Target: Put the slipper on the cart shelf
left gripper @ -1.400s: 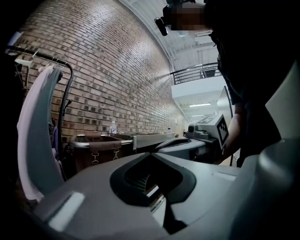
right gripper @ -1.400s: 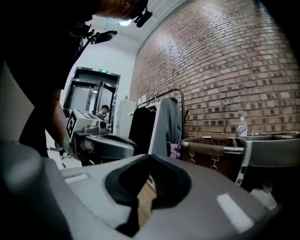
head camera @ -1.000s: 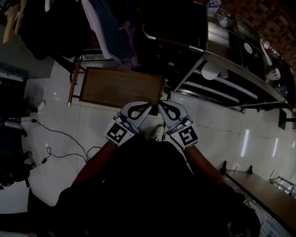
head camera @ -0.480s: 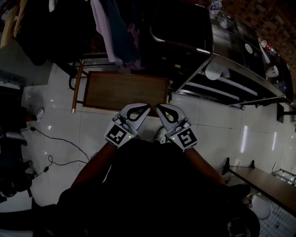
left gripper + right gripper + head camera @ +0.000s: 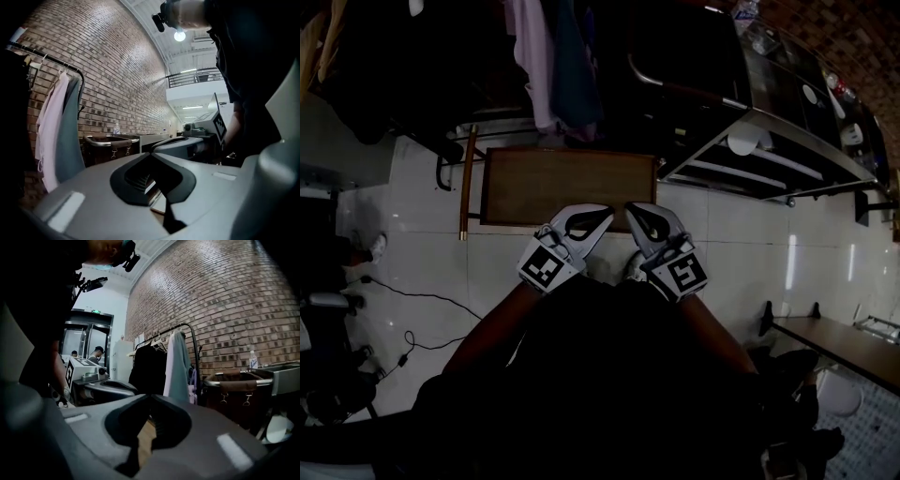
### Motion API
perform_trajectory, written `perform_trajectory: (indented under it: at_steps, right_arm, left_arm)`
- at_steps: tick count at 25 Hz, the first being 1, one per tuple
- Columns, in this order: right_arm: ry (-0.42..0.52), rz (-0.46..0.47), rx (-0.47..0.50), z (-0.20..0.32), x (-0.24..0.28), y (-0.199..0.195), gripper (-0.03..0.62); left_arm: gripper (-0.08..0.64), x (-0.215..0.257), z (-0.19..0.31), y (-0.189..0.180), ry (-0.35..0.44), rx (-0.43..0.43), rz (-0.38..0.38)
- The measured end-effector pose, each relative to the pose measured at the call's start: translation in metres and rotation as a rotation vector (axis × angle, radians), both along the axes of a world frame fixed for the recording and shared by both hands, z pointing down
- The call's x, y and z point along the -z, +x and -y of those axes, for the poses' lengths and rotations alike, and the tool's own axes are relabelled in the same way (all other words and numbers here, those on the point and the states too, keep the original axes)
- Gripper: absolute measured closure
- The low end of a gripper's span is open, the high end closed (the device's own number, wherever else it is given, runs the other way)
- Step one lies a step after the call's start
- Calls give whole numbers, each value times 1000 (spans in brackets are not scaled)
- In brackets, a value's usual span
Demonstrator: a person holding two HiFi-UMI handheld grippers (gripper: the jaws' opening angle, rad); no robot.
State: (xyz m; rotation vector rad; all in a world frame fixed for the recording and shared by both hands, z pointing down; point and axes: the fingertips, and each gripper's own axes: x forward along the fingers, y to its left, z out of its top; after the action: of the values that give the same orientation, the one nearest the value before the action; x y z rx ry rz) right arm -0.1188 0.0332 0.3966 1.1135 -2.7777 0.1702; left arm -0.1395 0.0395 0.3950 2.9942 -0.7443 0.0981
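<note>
Your left gripper (image 5: 602, 215) is fully closed: its tips meet with nothing between them. It points over the near edge of the low wooden table (image 5: 562, 183), which stands on the tiled floor (image 5: 741, 253). The pale shape that appears to be the slipper (image 5: 624, 266) lies on the floor just off that edge, between the two grippers. Your right gripper (image 5: 633, 210) is likewise closed and empty. The cart (image 5: 787, 141) stands beyond the table's right end.

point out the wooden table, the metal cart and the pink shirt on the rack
wooden table (image 5: 567, 187), head view, middle of its top
metal cart (image 5: 806, 141), head view, upper rail
pink shirt (image 5: 49, 126), left gripper view, its front
</note>
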Motion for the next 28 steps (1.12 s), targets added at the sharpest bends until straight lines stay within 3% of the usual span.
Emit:
perform_trajectory:
  at_steps: [6, 12, 28]
  right_arm:
    - [29, -5, -21, 4, 6, -24, 591]
    - [54, 3, 21, 0, 14, -35, 591]
    - [29, 33, 59, 7, 8, -3, 591]
  left_arm:
    - [560, -1, 8, -26, -4, -15, -14]
    - [560, 4, 6, -32, 1, 7, -23]
    - [560, 5, 8, -5, -14, 47, -13]
